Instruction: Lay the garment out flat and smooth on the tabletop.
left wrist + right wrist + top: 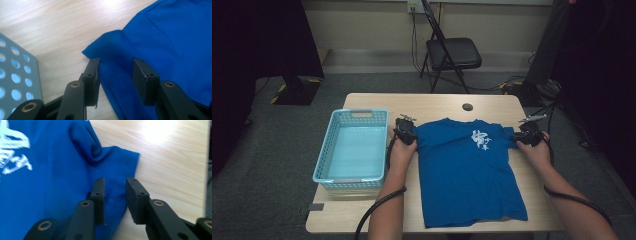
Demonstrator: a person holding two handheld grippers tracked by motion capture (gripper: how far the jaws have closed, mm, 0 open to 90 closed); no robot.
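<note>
**Both grippers open over the shirt's sleeves**

The left gripper point(116, 75) stands partly open, its jaws straddling the edge of the shirt's point(467, 170) left sleeve point(110, 47); blue cloth lies between the pads, but they do not press on it. The right gripper point(115, 195) is also partly open, a little narrower, with the right sleeve point(120, 167) under and between its jaws, again with no pinch visible. Neither holds anything.

From each gripper the shirt runs inward: it lies flat on the desk point(377, 102), front up, a white print point(481, 140) on the chest between the two grippers, the hem toward the person. Just outside the left gripper stands a pale blue basket point(324, 155), beside the shirt but apart from it.

The shirt looks light, thin and limp, so it should drape and crease instead of keeping any shape, and it may slide on the smooth wood. The sleeve hems or shoulder seams, where the cloth is doubled, seem the best places to take hold; a shallow bite on a single layer could slip out.
</note>
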